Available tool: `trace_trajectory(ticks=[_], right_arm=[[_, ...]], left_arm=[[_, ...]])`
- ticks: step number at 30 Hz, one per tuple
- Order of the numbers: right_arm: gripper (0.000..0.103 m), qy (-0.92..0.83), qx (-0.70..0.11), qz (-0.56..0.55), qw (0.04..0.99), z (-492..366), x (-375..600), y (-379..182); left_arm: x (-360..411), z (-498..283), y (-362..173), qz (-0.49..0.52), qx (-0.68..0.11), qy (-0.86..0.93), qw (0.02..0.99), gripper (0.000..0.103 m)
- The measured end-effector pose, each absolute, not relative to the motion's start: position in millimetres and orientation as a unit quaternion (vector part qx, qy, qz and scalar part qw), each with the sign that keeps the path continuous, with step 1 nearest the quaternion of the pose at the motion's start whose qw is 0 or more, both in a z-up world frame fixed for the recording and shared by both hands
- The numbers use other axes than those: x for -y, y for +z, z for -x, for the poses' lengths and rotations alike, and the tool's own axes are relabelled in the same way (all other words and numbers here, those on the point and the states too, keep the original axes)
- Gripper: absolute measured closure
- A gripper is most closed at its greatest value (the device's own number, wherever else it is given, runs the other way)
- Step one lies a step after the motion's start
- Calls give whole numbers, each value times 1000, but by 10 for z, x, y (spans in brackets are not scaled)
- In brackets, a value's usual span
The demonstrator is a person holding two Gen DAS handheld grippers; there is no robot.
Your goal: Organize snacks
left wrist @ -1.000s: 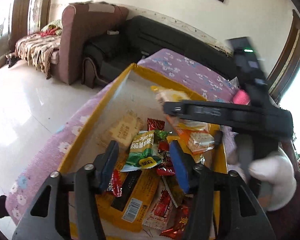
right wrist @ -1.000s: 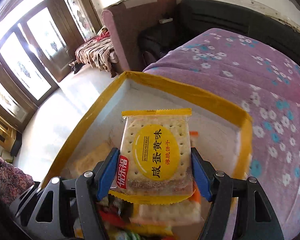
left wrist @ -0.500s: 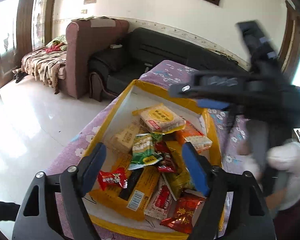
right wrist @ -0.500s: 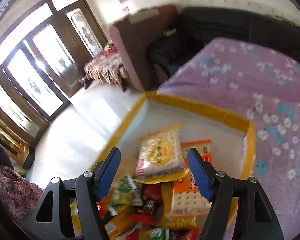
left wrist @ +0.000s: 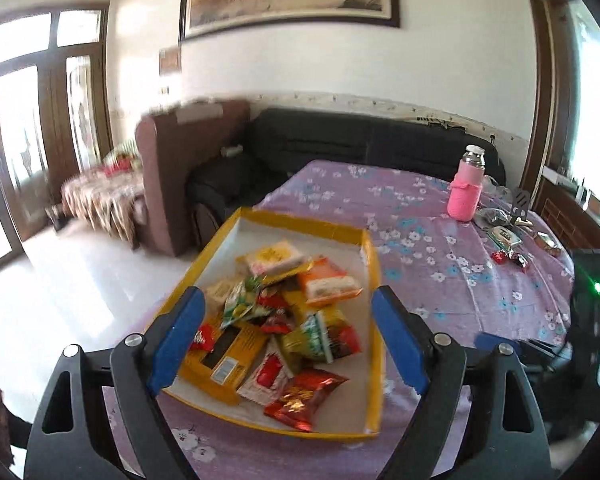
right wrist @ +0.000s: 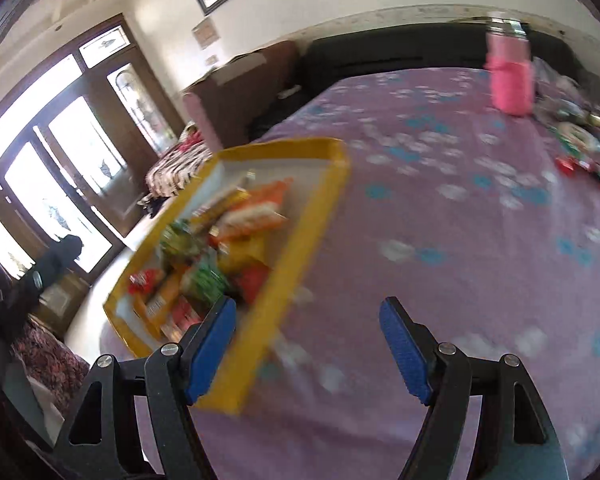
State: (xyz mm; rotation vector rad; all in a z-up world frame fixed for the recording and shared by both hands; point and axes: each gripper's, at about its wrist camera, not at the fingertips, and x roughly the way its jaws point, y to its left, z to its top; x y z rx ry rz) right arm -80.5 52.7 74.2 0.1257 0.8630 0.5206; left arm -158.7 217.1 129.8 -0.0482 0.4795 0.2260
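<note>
Tray: yellow-rimmed tray [left wrist: 370, 240] sits near the worktop [left wrist: 440, 264] edge, purple flowered cloth under it; low walls keep the packets from sliding off.
Snacks in tray: mixed pile [left wrist: 284, 312], cracker packs toward the far end, red and green sachets and a yellow box nearer; heaped, not sorted by kind.
Snacks outside: a few small wrapped sweets [left wrist: 510, 257] loose on the cloth, well apart from the tray, near the pink bottle [left wrist: 466, 188]. Likely the next pickups.
Left gripper [left wrist: 288, 336]: jaws opening, already wide, nothing between the pads; hangs above the tray's near end with the pile framed between the fingers.
Right gripper [right wrist: 308, 344]: jaws wide apart, empty; left pad overlaps the tray's near corner in view, contact cannot be told. Aimed mostly at bare cloth beside the tray.
Blur: right wrist view is smeared, so packet detail there is unreadable.
Judgement: both hands free, collection partly done; loose sweets by the bottle remain.
</note>
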Motion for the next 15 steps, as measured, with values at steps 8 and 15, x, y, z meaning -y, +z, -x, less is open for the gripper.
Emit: trace_trajectory(ticks=[8,15], right_arm=[[26,219,-355,-56,907,1149,66,890],[25,224,-334,-25,915,1304,70,903]], left_arm=[[-1602,2063,1684,-61,-102,213,970,0],[-1485,1969,1709,-62,-128,187,972,0]])
